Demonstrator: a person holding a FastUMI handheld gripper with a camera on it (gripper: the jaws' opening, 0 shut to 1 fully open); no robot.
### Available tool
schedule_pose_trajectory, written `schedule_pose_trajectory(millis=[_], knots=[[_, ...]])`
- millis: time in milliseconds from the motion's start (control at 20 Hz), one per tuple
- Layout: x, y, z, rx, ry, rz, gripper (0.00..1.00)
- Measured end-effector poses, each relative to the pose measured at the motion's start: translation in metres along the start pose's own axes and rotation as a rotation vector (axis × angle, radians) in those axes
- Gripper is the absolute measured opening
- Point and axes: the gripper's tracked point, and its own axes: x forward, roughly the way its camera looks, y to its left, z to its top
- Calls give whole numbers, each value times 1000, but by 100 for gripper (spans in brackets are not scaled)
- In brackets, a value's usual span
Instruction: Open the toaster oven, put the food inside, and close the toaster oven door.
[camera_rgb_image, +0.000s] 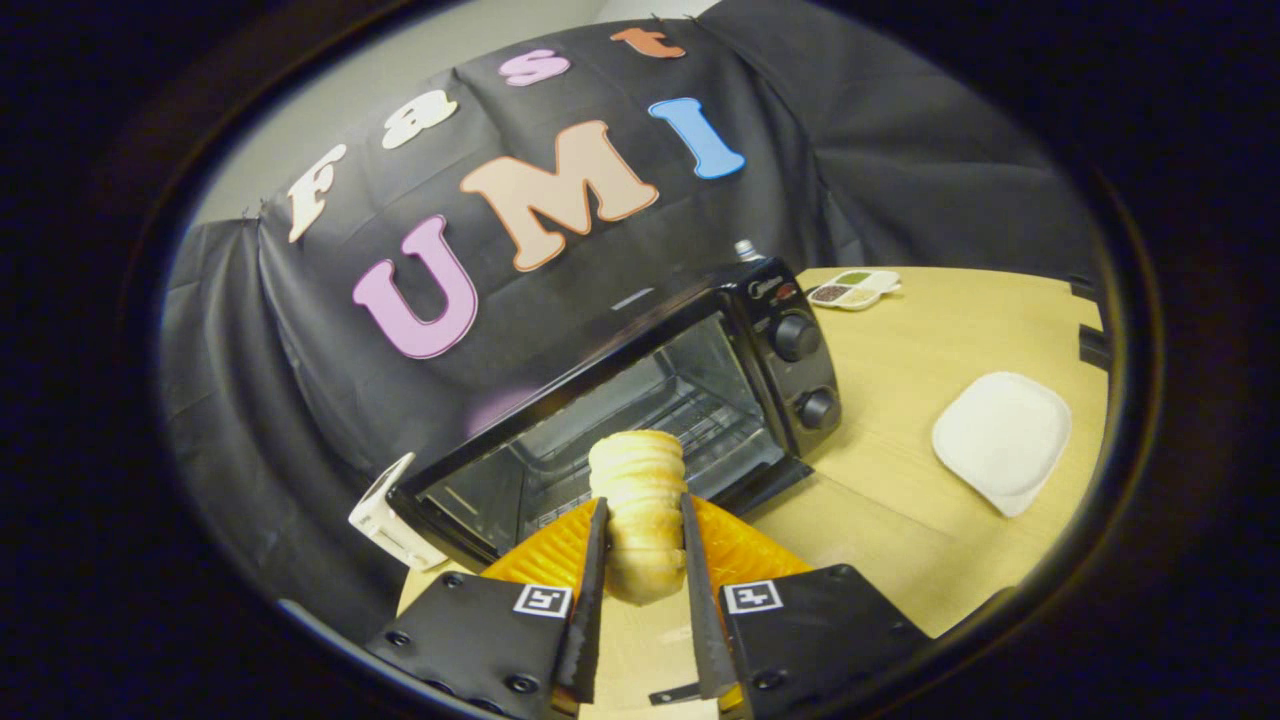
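Observation:
A pale, ridged bread roll (637, 465) stands upright between my two fingers, and my gripper (644, 505) is shut on it, one finger pressing each side. Just beyond the roll stands a black toaster oven (700, 300) on the wooden table (900, 500). Its cavity with the wire rack (690, 410) shows clearly, and the door seems folded down; a dark corner of it (775, 478) shows below the oven's two knobs (797, 337). The roll is held in front of the opening, a little short of it.
A white square plate (1002, 440) lies on the table right of the oven. A small divided dish (855, 290) sits farther back. A white object (385, 520) leans at the oven's left corner. A bottle top (745, 250) pokes up behind the oven. Black cloth walls close the booth.

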Motion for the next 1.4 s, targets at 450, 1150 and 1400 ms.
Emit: schedule_pose_trajectory(millis=[450,1150,1400], knots=[[61,0,10,-20,-16,-19,41],[110,12,5,-37,-5,55,42],[105,16,3,-43,24,90,75]])
